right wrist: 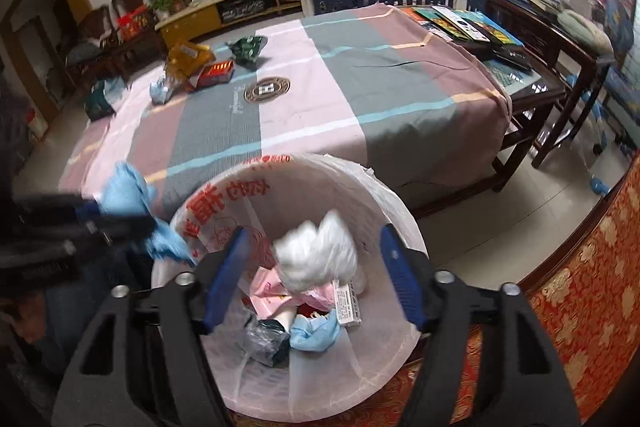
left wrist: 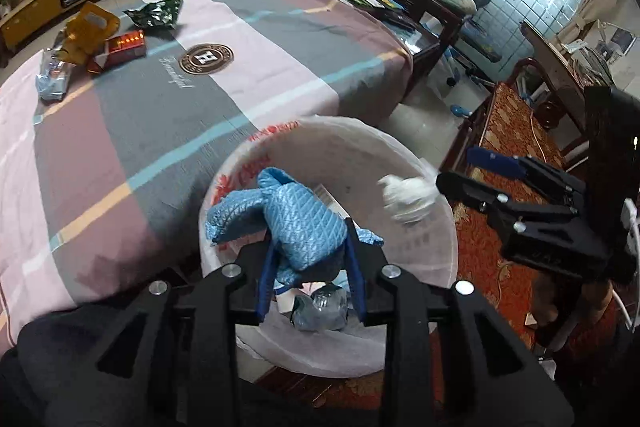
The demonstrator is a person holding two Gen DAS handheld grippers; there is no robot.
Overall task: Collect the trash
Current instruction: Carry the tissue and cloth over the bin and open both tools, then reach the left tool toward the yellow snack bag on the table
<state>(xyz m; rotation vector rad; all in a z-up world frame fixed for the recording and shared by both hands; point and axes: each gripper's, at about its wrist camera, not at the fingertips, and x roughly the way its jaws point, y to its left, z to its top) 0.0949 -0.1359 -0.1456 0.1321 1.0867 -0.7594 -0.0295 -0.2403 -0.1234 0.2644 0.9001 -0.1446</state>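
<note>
A white-lined bin [left wrist: 360,131] [right wrist: 360,171] with red print stands against the table's near edge. My left gripper [left wrist: 310,239] [right wrist: 146,223] is above its left rim, shut on a crumpled blue wad [left wrist: 300,223] [right wrist: 128,195]. My right gripper [right wrist: 314,233] [left wrist: 456,167] is open over the bin's mouth. A blurred white wad [right wrist: 320,255] [left wrist: 408,199] is loose in the air between and below its fingers, touching neither pad. A pink wrapper [right wrist: 268,291], a blue mask [right wrist: 316,335] and a dark packet [right wrist: 264,343] lie in the bin.
On the striped tablecloth [left wrist: 224,115] at the far left lie a green packet [left wrist: 154,13], a yellow packet [left wrist: 90,27], a red box [left wrist: 126,45] and a blue wrapper [left wrist: 54,75]. Books [right wrist: 468,23] lie at the far right corner. A red patterned seat [left wrist: 516,131] flanks the bin.
</note>
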